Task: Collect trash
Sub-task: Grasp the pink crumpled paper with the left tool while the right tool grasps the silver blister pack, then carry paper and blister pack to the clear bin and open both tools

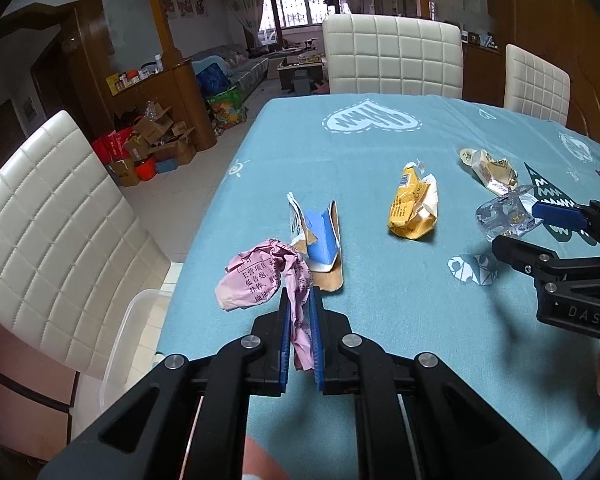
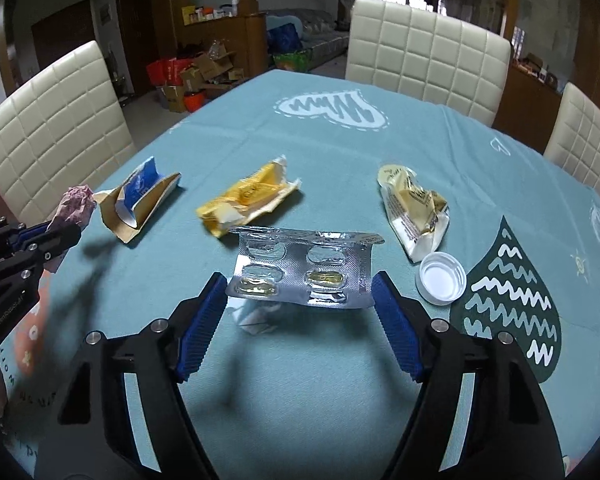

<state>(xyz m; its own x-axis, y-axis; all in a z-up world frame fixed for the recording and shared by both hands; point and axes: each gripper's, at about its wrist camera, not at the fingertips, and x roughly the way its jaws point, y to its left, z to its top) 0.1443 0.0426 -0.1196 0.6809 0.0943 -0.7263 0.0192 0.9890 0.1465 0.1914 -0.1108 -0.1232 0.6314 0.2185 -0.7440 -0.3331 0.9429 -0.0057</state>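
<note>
Left tool [image 1: 300,320]: closed on the crumpled pink paper [image 1: 260,280], which is pinched between the blue pads and bulges out ahead and to the left of the tips, lifted above the bench.
Right tool [image 2: 298,300]: jaws spread wide, a blister pack [image 2: 300,268] spanning the gap between the two blue pads; whether the pads actually press its ends cannot be told.
Blister pack: silver foil, some pockets crushed, two with amber capsules showing; raised off the cloth, its shadow below it.
Bench [image 2: 340,400]: covered by a teal cloth with white heart prints.
Torn blue carton [image 1: 320,240]: just ahead of the pink paper, near the bench's left edge.
Yellow wrapper [image 1: 414,208]: mid-bench, apart from its neighbours.
Gold-and-white wrapper [image 2: 416,212]: to the right, a white bottle cap [image 2: 442,280] just beside its near end.
Left edge: a clear plastic bin [image 1: 128,344] sits below the bench edge, beside a white quilted chair [image 1: 52,216].
Far edge: two more white chairs pushed in.
Open room: bare cloth in front of both tools and across the far half of the bench.
</note>
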